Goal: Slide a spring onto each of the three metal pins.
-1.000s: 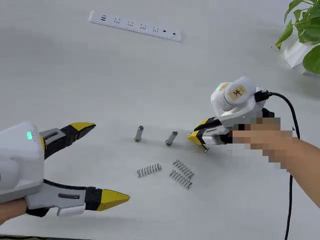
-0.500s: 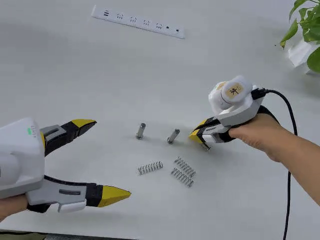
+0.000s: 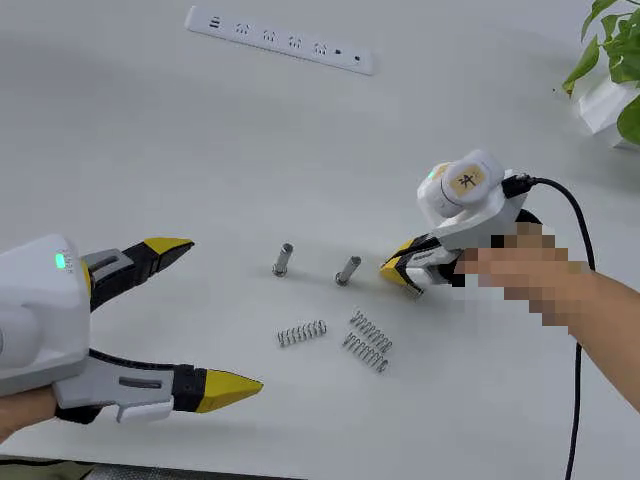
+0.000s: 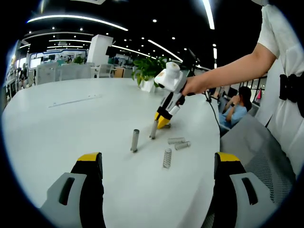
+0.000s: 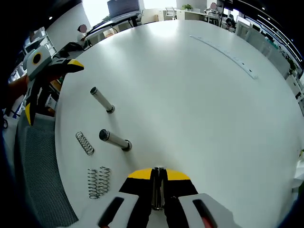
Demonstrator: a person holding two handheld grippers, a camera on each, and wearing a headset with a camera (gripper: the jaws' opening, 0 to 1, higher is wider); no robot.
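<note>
Head view: one metal pin (image 3: 413,291) pinched between the fingers of the right gripper (image 3: 400,272), low at the bench (image 3: 200,130). Just left of it, two more standing upright, apart: middle pin (image 3: 348,270), left pin (image 3: 283,259). Nearer, three springs (image 3: 301,333) lying loose. Left gripper (image 3: 220,313) hovering at near left, fingers spread wide, holding nothing.

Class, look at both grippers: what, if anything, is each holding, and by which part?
The right gripper holds a metal pin by its shaft, pinched between its shut jaws. The left gripper is open and holds nothing.
</note>
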